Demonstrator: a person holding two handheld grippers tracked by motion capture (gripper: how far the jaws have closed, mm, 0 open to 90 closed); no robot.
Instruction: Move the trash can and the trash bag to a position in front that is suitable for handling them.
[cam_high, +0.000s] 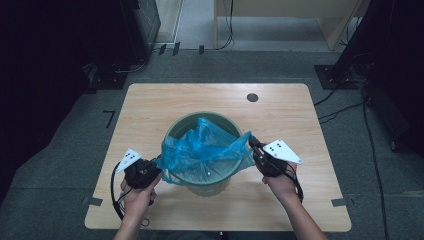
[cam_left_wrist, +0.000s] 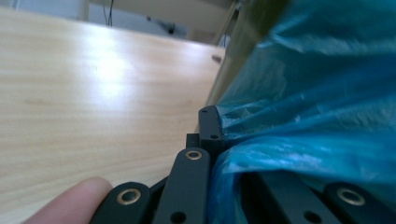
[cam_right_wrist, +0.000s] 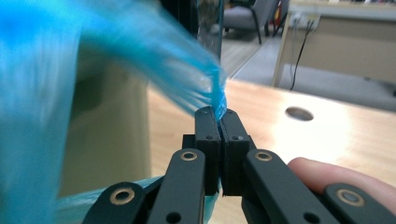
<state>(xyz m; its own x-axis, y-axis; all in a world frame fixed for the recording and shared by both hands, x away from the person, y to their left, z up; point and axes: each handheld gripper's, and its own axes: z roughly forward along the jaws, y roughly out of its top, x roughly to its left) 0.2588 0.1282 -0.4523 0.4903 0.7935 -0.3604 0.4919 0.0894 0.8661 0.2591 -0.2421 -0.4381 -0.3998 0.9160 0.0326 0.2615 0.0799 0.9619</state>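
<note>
Both the left gripper (cam_high: 159, 165) and the right gripper (cam_high: 251, 143) clamp their jaws on the blue bag (cam_high: 205, 145), stretching it over the green bin (cam_high: 207, 185) on the worktop (cam_high: 150, 107).

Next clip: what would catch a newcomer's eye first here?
The bright blue plastic bag, stretched across the mouth of the green bin in the middle of the wooden table. The left gripper and right gripper each pinch an edge of it, pulling it out to opposite sides.
</note>
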